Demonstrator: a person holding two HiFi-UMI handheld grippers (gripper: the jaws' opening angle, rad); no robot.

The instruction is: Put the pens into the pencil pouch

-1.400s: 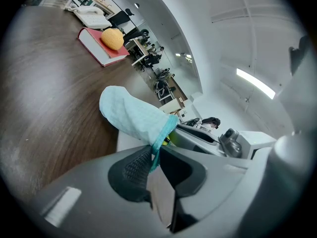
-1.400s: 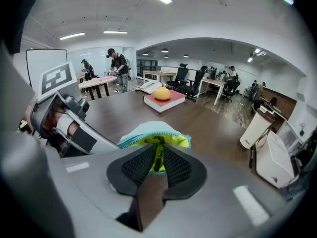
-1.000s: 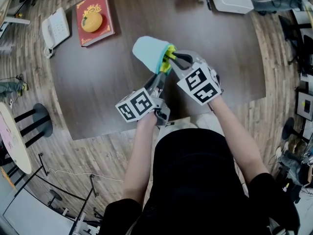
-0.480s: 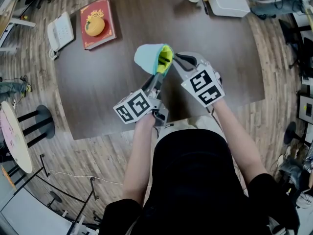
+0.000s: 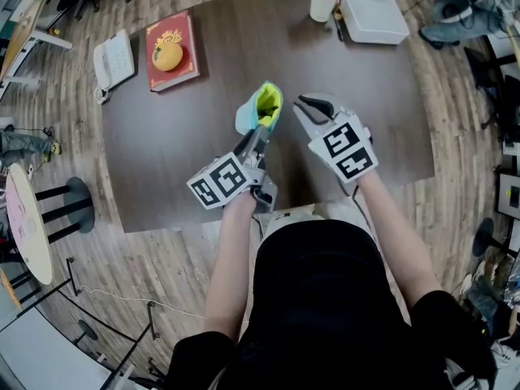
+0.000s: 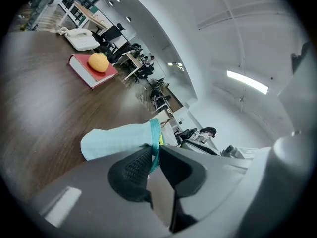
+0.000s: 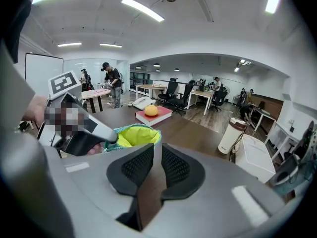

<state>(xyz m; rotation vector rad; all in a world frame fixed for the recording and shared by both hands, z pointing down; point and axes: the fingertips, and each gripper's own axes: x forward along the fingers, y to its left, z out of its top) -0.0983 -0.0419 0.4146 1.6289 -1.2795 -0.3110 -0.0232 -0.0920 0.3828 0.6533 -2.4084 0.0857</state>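
Dark wooden counter (image 5: 162,161) fills the head view, where the left tongs (image 5: 258,135) hold the pencil pouch (image 5: 262,108) up over it, its yellow-lined mouth gaping. The right tongs (image 5: 313,108) hang just beside the pouch, not touching it. Left gripper view alone shows the teal rim pinched in its jaws. Right gripper view shows its jaws a slit apart and empty. No pens appear. The pouch looks like soft, light cloth, likely floppy, best held at the zipped rim.

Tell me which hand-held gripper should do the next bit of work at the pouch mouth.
Right, probably. The right hand-held gripper is empty beside the open pouch; the left hand-held gripper is clamped on its rim, holding it.
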